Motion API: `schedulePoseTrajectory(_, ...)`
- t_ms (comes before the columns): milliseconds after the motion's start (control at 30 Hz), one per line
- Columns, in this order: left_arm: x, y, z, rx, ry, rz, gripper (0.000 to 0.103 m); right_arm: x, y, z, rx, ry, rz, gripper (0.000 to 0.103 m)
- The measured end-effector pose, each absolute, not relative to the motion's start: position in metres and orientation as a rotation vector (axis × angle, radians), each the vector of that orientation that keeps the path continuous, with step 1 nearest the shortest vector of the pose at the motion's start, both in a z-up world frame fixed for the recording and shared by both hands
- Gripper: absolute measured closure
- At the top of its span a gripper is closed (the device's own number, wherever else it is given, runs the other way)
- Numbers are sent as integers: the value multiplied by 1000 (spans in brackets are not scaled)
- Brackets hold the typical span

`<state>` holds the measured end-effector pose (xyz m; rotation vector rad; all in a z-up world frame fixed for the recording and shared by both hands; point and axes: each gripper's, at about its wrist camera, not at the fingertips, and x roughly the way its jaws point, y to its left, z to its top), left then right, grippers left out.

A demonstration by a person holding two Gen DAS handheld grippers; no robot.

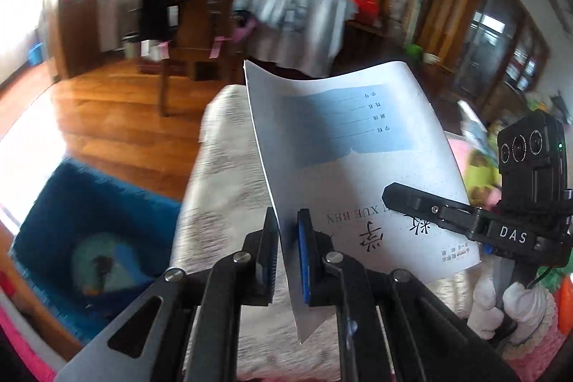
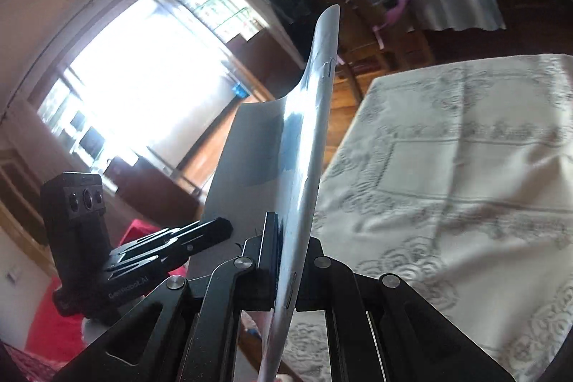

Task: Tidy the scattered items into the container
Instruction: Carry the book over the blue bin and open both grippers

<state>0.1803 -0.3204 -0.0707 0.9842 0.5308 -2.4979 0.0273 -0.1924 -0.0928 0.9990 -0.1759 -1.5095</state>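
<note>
A thin white exercise book with a blue name panel and black Chinese print is held in the air above a table with a lace cloth. My left gripper is shut on its lower edge. My right gripper grips the same book from the right; in the right wrist view the right gripper is shut on the book, seen edge-on and bent. The left gripper shows at lower left there. No container is clearly in view.
A blue mat lies on the wooden floor left of the table. A wooden chair and a second cloth-covered table stand behind. Colourful items lie at the right. The lace cloth fills the right wrist view's right side.
</note>
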Motion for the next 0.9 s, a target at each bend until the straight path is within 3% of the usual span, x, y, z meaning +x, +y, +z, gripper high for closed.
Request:
schedulePoseTrajectory(333, 299, -432, -107, 939, 624, -2181, 93, 120, -356, -126, 1020, 30, -1265, 97)
schedulePoseTrajectory(900, 341, -565, -226, 1122, 723, -1889, 92, 155, -507, -232, 1211, 244, -1165, 94)
